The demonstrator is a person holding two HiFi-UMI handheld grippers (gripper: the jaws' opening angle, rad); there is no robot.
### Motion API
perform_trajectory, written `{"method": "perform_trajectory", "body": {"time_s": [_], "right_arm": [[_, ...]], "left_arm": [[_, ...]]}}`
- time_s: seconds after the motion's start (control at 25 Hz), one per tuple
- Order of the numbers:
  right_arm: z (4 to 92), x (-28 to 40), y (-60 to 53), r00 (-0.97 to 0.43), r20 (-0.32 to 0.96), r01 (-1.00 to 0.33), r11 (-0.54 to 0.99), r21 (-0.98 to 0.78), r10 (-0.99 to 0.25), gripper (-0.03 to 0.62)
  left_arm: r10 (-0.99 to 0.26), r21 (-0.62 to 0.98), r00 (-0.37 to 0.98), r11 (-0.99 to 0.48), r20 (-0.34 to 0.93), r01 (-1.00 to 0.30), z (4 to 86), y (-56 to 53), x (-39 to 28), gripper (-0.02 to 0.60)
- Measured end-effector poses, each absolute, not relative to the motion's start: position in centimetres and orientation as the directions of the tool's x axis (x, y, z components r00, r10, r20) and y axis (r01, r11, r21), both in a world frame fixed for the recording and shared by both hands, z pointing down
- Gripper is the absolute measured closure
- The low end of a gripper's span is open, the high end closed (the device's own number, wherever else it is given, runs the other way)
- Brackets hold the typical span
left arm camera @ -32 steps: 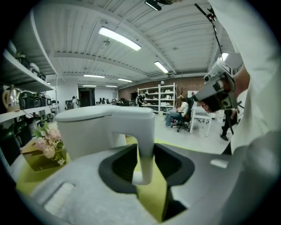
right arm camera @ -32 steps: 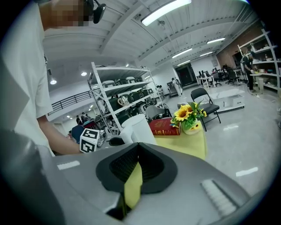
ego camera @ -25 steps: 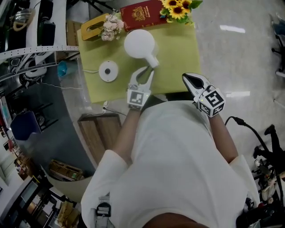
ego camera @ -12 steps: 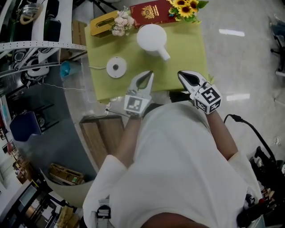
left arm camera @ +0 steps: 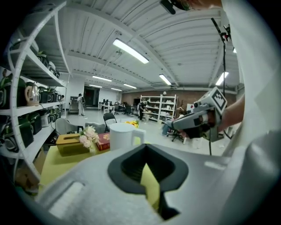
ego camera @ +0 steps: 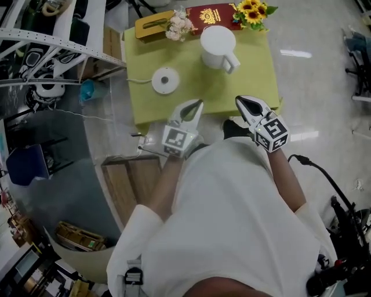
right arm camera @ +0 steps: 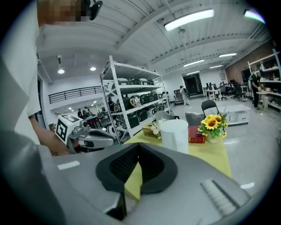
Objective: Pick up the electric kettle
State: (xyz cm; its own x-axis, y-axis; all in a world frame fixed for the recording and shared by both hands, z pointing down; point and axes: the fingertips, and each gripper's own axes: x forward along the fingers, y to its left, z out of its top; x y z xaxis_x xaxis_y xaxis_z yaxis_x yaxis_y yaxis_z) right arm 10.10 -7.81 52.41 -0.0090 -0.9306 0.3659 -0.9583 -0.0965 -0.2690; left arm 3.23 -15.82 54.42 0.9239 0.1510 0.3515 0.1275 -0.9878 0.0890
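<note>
The white electric kettle (ego camera: 217, 46) stands upright on the yellow-green table (ego camera: 255, 87), handle toward me, apart from its round white base (ego camera: 165, 80). My left gripper (ego camera: 197, 103) hangs at the table's near edge, shut and empty, well short of the kettle. My right gripper (ego camera: 243, 103) is beside it at the same edge, jaws together with nothing in them. The left gripper view shows the kettle (left arm camera: 123, 136) beyond the closed jaws of the left gripper (left arm camera: 148, 149). In the right gripper view the kettle (right arm camera: 174, 135) stands past the right gripper (right arm camera: 138, 147).
A tissue box (ego camera: 152, 24), pale flowers (ego camera: 178, 24), a red book (ego camera: 215, 14) and sunflowers (ego camera: 253, 10) line the table's far edge. White shelving (ego camera: 52, 40) stands at the left. A black cable (ego camera: 316, 165) lies on the floor at the right.
Both grippers have drawn back from the kettle to the table's near edge. The left jaws, open by the kettle's handle a second ago, have closed empty. The kettle stays on the table.
</note>
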Motion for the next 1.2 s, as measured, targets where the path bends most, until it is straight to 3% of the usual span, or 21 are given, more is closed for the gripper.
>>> {"method": "perform_trajectory", "body": {"time_s": [0.64,0.92,1.2], "right_arm": [[50.1,-1.2,-3.4,0.162,0.382,-0.935,-0.265,-0.236,-0.91,0.59],[49.4,-1.5,-0.3,0.197,0.365,-0.928,-0.293,-0.232,-0.91,0.59],[48.8,-0.5,2.4,0.139,0.343,-0.946,-0.227,-0.232,-0.929,0.591]], "left_arm": [[0.244,0.145,0.905,-0.968,0.35,0.205,51.3,-13.6,-8.9,0.581],[0.242,0.131,0.908,-0.969,0.343,0.209,50.5,-11.6,-9.8,0.581],[0.205,0.145,0.926,-0.975,0.316,0.166,49.2,-8.5,-8.6,0.58]]}}
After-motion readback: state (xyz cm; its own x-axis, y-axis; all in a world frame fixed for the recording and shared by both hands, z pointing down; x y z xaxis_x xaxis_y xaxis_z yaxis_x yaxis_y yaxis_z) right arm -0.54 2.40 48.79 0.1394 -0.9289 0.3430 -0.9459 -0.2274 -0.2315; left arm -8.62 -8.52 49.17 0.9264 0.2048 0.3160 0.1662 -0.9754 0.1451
